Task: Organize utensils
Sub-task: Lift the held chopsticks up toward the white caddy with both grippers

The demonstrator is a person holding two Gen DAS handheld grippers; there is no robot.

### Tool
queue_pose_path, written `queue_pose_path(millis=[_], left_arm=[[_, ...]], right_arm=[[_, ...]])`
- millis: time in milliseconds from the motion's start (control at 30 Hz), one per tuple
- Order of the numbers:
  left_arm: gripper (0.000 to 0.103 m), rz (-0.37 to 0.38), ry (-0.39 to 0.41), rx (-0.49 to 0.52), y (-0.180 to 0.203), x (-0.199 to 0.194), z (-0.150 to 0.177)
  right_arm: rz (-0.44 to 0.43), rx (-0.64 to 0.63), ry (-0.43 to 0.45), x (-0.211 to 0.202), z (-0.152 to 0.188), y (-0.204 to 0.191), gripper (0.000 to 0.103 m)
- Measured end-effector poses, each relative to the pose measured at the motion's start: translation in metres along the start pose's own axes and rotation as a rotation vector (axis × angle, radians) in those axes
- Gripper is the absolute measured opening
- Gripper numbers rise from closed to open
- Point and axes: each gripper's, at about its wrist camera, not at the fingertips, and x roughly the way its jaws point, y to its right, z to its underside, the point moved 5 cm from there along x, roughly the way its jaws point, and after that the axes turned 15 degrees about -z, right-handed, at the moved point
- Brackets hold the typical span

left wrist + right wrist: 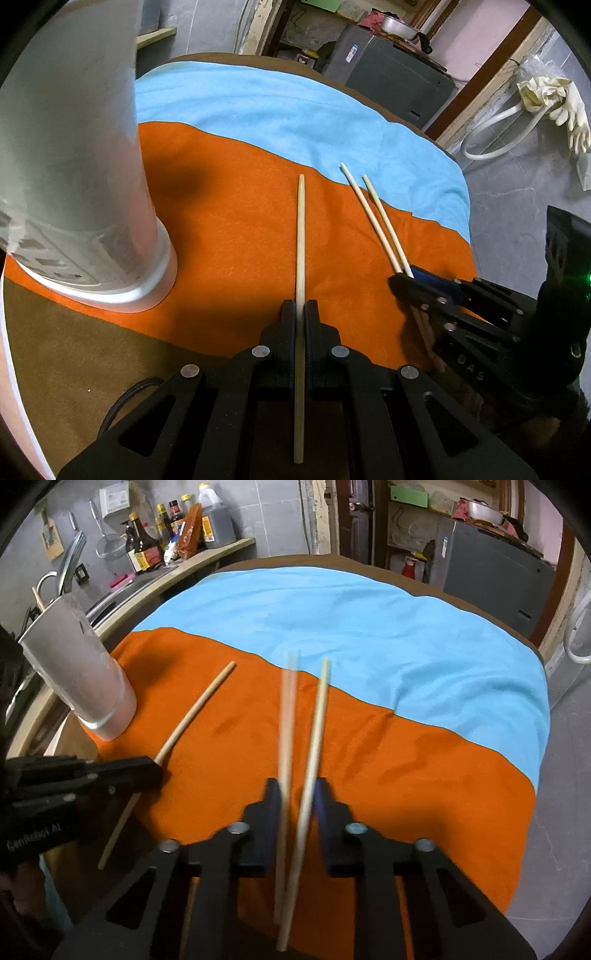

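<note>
Nearest the left wrist camera, the left tool (300, 308) was closed on a single chopstick (300, 236), its two black fingers (287, 317) pressed against the stick on either side; the stick ran straight forward over the orange cloth (229, 229) and back between the tool's arms toward the camera. To its right, the right tool (404, 280) gripped a pair of chopsticks (376, 218), which lay side by side with their tips reaching out toward the blue cloth (295, 110). In the right wrist view the same pair (312, 738) passed between blue-padded fingers (272, 801); one stick was blurred, the other sharp, and the two crossed close to the camera. Whether the pads bore on both sticks could not be told. To the left of both tools, a white utensil holder (74, 166) stood upright on the orange cloth at the edge of the surface (74, 350), and a stick showed above its rim in the right wrist view. Farther back, the blue cloth covered the rest of the surface. Beyond that, bottles (147, 542) stood on a kitchen ledge, and a grey cabinet (388, 74) sat against the far wall.
</note>
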Motion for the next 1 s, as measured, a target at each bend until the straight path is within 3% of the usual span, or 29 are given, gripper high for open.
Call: queue_pose_path(millis=[133, 433, 533, 600, 800, 867, 1000], left_arm=[[0.003, -0.001, -0.032, 0.010, 0.001, 0.005, -0.004], [0.003, -0.051, -0.066, 0.072, 0.008, 0.013, -0.013], [0.002, -0.050, -0.040, 0.066, 0.008, 0.010, -0.010], [0.002, -0.006, -0.021, 0.053, 0.006, 0.006, -0.006], [0.002, 0.063, 0.030, 0.074, 0.005, -0.012, 0.013], [0.002, 0.086, 0.065, 0.070, 0.004, -0.022, 0.018], [0.002, 0.131, 0.157, 0.051, 0.002, -0.043, 0.017]], right_arm=[[-0.011, 0.002, -0.016, 0.000, -0.001, 0.002, 0.008], [0.004, 0.032, -0.035, 0.012, -0.018, 0.004, 0.018], [0.037, 0.018, -0.037, 0.012, -0.017, 0.002, 0.007], [0.043, 0.023, -0.034, 0.009, -0.013, 0.003, 0.003], [0.038, 0.089, -0.022, -0.014, 0.019, 0.006, 0.002], [-0.018, 0.143, 0.033, -0.026, 0.030, 0.006, 0.002], [-0.041, 0.171, 0.144, -0.047, 0.040, -0.001, 0.002]])
